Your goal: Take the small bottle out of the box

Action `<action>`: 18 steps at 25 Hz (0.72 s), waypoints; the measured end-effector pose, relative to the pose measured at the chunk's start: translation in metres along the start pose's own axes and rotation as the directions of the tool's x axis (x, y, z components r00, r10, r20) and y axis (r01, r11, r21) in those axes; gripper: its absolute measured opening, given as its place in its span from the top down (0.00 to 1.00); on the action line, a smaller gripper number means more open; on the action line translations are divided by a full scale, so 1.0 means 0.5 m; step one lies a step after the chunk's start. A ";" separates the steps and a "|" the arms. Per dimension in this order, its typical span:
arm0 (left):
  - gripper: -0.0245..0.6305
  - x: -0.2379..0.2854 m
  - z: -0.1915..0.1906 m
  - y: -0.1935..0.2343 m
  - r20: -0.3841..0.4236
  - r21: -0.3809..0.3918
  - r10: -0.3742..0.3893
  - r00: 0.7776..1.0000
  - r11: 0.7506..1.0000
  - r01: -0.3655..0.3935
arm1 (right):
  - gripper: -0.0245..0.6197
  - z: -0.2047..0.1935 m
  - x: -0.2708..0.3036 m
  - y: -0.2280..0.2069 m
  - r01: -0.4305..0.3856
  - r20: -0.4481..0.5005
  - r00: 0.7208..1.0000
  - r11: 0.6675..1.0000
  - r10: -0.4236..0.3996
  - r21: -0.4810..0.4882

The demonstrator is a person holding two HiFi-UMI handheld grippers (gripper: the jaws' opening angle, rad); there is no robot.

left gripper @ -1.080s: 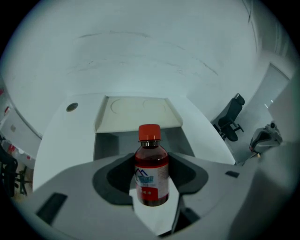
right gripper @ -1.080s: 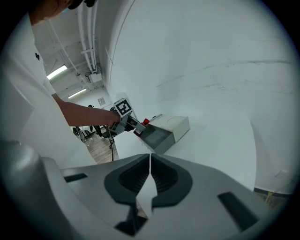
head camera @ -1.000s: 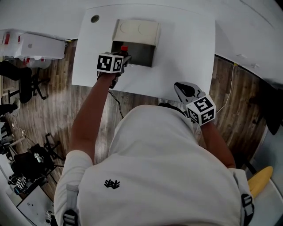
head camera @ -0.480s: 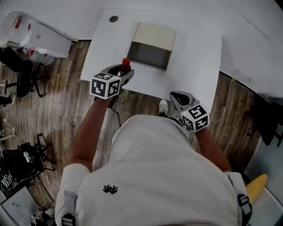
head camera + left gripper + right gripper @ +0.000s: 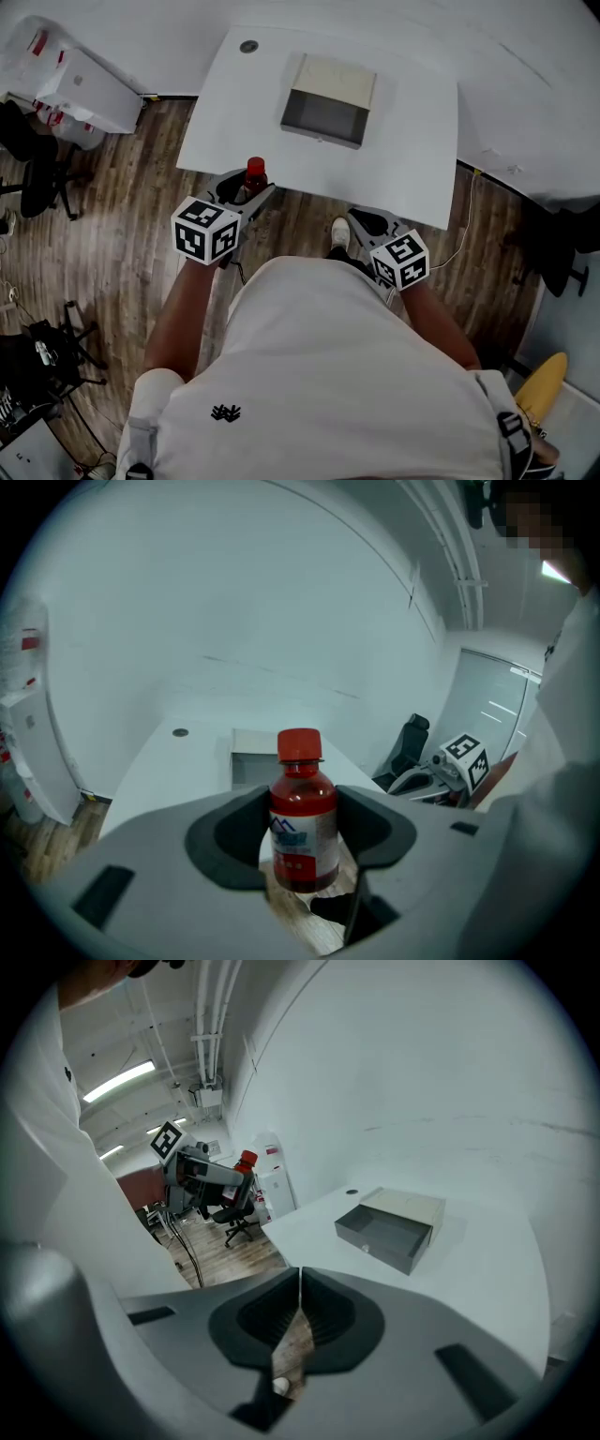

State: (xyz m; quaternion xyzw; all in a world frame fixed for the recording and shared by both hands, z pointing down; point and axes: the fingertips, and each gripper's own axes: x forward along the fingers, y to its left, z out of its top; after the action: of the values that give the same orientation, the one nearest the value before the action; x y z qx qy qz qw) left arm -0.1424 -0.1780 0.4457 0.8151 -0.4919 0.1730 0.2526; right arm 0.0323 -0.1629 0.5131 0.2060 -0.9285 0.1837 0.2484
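1. My left claw point(image 5: 246, 192): the pads clamp the body of the small bottle point(image 5: 302, 810). The bottle is red-capped and upright, and it hangs at the near edge of the white desk point(image 5: 412, 122), above the wooden floor point(image 5: 122, 216).
2. The box point(image 5: 336, 75): it sits open on the desk, farther back and well apart from the bottle.
3. My right claw point(image 5: 298, 1309): the jaws are pressed together and hold nothing. It is low beside my body, off the desk's near edge.

Head view looks down; both gripper views face the box point(image 5: 337, 75)
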 end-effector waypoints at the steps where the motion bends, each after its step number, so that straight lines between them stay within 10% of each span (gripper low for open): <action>1: 0.62 -0.017 -0.008 -0.006 0.006 0.002 -0.008 1.000 1.000 0.008 | 0.95 -0.004 0.001 0.013 0.007 0.000 1.000 1.000 -0.007 0.002; 18: 0.62 -0.187 -0.094 -0.098 0.053 0.082 -0.112 0.992 0.991 0.107 | 0.95 -0.040 -0.025 0.157 0.101 0.018 0.995 0.995 -0.101 -0.006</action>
State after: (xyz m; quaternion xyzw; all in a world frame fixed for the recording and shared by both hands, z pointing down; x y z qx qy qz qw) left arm -0.1431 -0.0648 0.4224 0.8548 -0.4461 0.1548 0.2153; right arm 0.0128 -0.0839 0.5041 0.2535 -0.9197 0.1660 0.2496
